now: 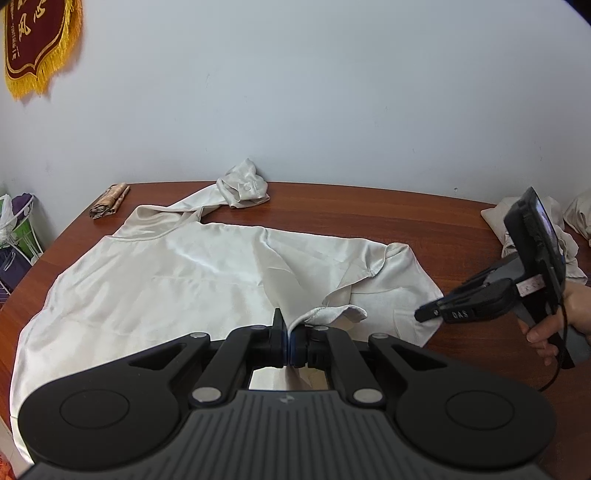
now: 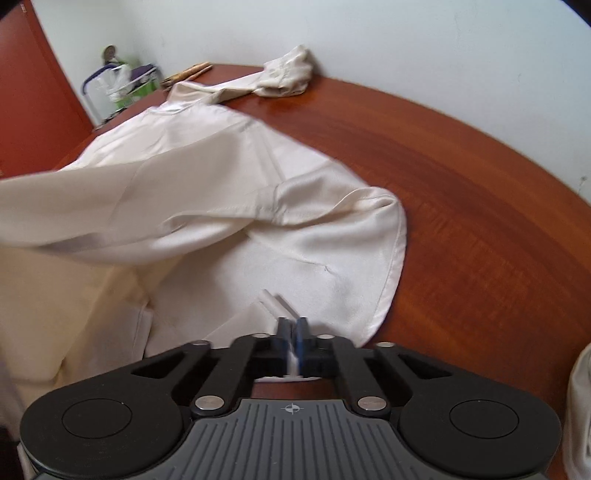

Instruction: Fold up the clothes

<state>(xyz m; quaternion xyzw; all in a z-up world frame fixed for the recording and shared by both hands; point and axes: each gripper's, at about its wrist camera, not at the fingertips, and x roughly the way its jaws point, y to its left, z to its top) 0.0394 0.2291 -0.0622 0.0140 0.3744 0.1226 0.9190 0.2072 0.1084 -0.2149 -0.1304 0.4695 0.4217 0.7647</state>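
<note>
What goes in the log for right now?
left tool: shut on shirt | right tool: shut on shirt | table: shirt spread

Cream shirt [image 1: 177, 288]; reddish-brown wood-grain table [image 2: 480, 229]; maroon banner [image 1: 35, 33], gold fringe.

bright, even daylight | fisheye-bent edges | right wrist view motion-blurred

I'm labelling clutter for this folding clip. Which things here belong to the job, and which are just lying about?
In the job: cream shirt, left gripper and right gripper, each shut on shirt fabric.

Lying about: crumpled cloths, rolled paper, pennant, wire rack.
</note>
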